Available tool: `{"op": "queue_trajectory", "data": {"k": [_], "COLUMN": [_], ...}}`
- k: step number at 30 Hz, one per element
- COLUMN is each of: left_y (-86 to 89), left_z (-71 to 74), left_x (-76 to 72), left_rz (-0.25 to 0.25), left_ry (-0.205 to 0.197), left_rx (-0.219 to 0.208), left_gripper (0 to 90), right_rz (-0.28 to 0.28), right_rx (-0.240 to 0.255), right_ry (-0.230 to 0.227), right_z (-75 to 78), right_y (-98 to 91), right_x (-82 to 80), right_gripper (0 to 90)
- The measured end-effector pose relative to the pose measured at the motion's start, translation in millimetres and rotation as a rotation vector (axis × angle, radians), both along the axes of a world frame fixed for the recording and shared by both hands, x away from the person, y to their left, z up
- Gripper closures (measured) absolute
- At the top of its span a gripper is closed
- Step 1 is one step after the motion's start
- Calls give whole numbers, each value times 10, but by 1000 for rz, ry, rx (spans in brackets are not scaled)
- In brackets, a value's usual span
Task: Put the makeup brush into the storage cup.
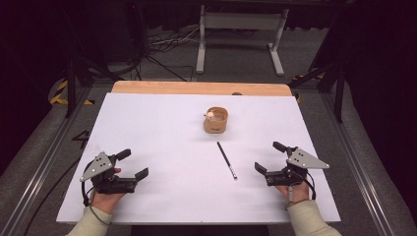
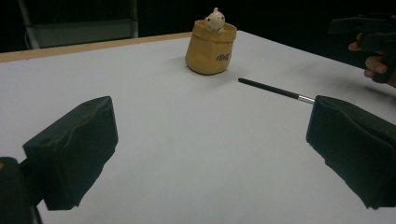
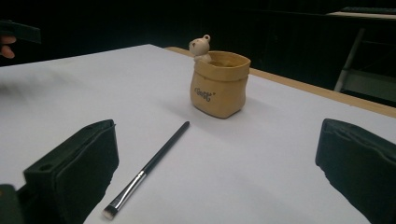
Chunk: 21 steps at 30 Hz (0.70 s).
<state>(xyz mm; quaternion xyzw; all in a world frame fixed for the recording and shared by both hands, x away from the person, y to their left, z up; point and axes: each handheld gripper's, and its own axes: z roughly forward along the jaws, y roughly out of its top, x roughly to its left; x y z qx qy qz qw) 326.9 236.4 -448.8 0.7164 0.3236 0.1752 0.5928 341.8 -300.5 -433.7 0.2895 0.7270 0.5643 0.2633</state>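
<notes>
A small tan sack-shaped cup (image 1: 216,120) with a little bear figure (image 3: 200,45) on its rim stands upright at the middle of the white table (image 1: 157,123). A thin black brush (image 1: 227,160) with a silver ferrule lies flat just in front of it. My left gripper (image 1: 134,163) rests near the front left, open and holding nothing. At the front right, my right gripper (image 1: 268,156) is likewise open and holds nothing. In the left gripper view the cup (image 2: 211,49) and the brush (image 2: 273,88) lie ahead of the gripper (image 2: 210,126). From the right gripper (image 3: 218,140), the brush (image 3: 154,161) points toward the cup (image 3: 218,86).
A bare wooden strip (image 1: 196,87) runs along the table's far edge. Beyond it a white metal stand (image 1: 241,29) and loose cables (image 1: 162,44) sit on the grey floor. Dark frame rails flank the table on both sides.
</notes>
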Motion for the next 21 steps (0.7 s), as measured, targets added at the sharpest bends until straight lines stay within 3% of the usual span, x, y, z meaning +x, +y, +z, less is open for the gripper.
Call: {"op": "queue_trajectory", "data": {"k": [13,16,21], "left_y": [-20,-15,-22], "left_z": [4,8,8], "left_x": [-10,-9,-17], "left_rz": [0,1,4], "left_ry": [-4,-4,-4], "left_rx": [11,12,13], "left_gripper": [26,26,26], "right_rz": [2,-6,16], "right_rx": [19,1,21], "right_ry": [4,10,12], "right_z": [65,106,206], "right_y": [6,56,173], "right_x": [6,4,37], "right_gripper": [2,4,13]}}
